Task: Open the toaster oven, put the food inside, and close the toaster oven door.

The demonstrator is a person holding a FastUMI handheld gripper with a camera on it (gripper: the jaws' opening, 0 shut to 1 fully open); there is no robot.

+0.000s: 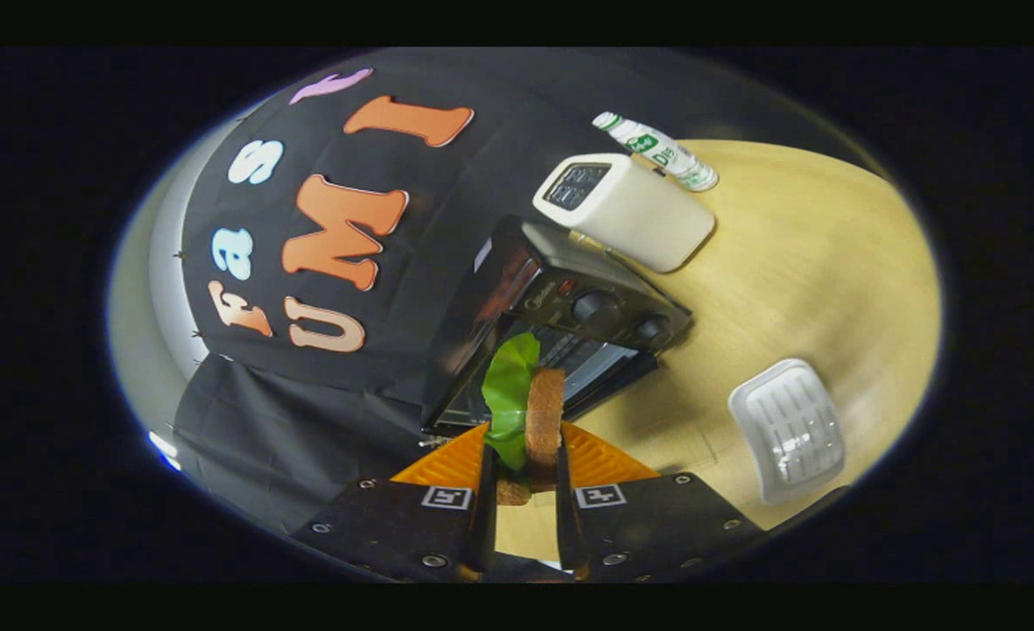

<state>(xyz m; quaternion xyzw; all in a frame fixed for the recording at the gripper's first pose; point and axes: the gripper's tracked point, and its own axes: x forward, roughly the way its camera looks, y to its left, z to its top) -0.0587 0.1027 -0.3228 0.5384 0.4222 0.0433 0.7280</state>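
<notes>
currently: sandwich clamped, oven door down

my gripper (526, 456) has both orange ribbed fingers (447, 460) pressed on the brown bread-and-green-lettuce sandwich (534, 412), which stands on edge between them, lettuce leaf sticking up toward the oven. just ahead of the fingertips sits the black metal toaster oven (561, 307) with two round knobs on its front panel; its glass door (473, 403) looks dropped open toward me and the wire rack shows inside. whole view is rolled, so the light wooden tabletop (797, 280) slants. beyond the oven is a cream-white rounded two-slot toaster (626, 210), touching or just beside it. past that, a white bottle with green label (657, 151). well apart from the oven, a white ribbed plastic tray (787, 431) lies on the table.
</notes>
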